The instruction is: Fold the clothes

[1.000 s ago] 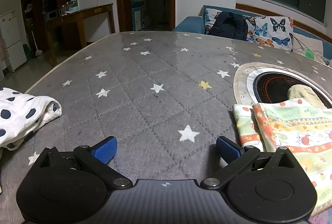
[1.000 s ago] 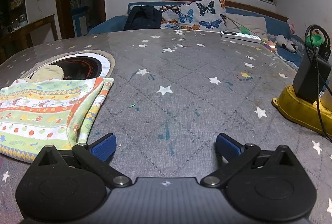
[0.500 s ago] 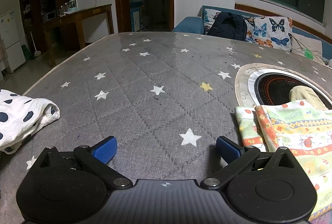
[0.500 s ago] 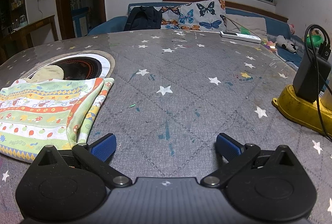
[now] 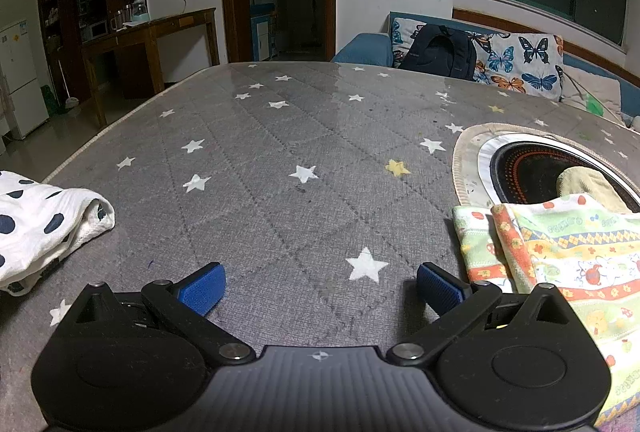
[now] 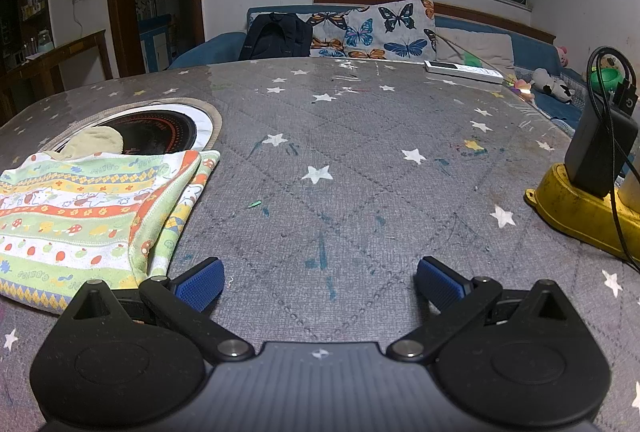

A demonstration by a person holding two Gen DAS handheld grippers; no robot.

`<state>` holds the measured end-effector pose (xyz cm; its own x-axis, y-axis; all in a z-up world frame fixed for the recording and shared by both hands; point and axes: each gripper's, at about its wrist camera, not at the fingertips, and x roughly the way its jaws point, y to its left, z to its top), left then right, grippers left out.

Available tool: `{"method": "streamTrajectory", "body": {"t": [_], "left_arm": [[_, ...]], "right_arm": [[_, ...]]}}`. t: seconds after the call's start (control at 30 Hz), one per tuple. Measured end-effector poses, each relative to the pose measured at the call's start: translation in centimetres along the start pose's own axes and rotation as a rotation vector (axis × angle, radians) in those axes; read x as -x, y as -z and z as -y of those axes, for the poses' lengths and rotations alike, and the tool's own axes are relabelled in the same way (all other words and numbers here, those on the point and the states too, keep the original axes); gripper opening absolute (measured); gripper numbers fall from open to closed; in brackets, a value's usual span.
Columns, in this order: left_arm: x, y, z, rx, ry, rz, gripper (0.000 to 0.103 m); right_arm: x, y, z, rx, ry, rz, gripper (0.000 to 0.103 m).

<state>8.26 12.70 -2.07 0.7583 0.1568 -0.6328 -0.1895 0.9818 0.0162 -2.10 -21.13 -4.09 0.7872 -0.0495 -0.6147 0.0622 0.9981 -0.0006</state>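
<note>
Two spread hand-held grippers over a star-print tabletop (image 5: 280, 168)

The folded striped garment (image 6: 92, 208) lies between them, partly over a round inset burner (image 6: 160, 130); a polka-dot cloth (image 5: 36, 220) sits at far left. Left hand-held gripper (image 5: 320, 284) and right hand-held gripper (image 6: 320, 282) both gape wide, holding nothing.

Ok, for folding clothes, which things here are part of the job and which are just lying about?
For the job:
striped cloth
spotted cloth
left gripper, open
right gripper, open

Lying about:
cooktop
yellow tray
black box
remote
backpack
</note>
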Motion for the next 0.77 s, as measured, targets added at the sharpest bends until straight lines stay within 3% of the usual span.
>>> {"method": "streamTrajectory", "body": {"t": [0.77], "left_arm": [[-0.08, 0.18, 0.12, 0.001, 0.0, 0.001, 0.103]], "right_arm": [[0.06, 0.01, 0.1, -0.001, 0.0, 0.0, 0.103]]}}
